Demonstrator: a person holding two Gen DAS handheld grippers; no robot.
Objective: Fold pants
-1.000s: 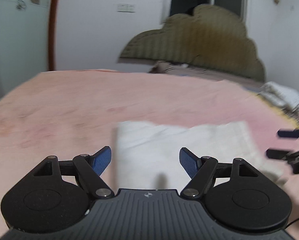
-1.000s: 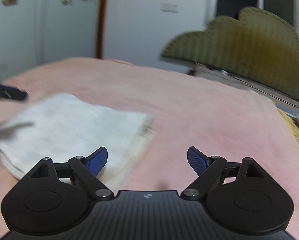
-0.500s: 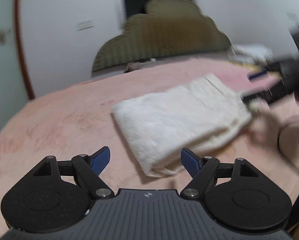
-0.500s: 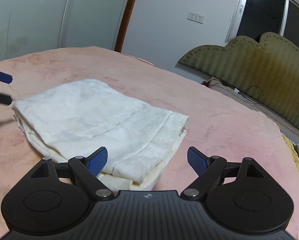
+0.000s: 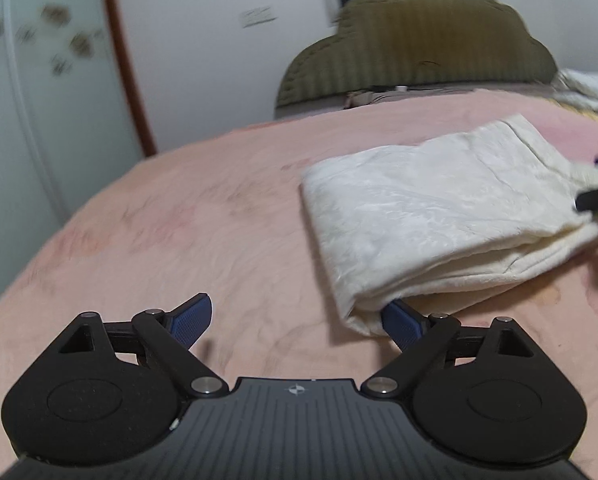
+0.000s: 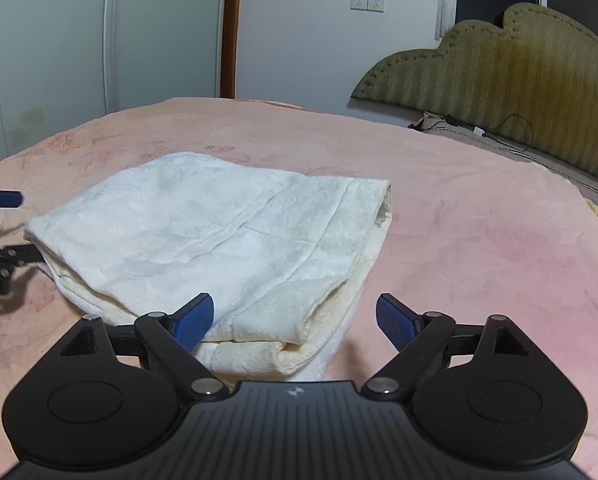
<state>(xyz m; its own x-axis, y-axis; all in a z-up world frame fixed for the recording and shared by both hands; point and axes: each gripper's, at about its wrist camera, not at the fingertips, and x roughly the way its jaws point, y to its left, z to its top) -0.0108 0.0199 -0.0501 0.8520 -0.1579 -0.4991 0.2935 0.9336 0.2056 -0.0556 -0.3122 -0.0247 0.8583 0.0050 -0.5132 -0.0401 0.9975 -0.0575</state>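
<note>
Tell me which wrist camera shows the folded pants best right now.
The right wrist view: the folded pants lie sharp and whole on the pink bedspread, layered edges visible. The left wrist view shows the same bundle blurred, off to the right, partly behind that gripper's right finger.

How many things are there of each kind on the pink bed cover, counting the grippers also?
Folded cream-white pants: 1
Black two-finger grippers with blue pads: 2, left gripper and right gripper, both open
Pink bed cover itself: 1
Total: 4
</note>
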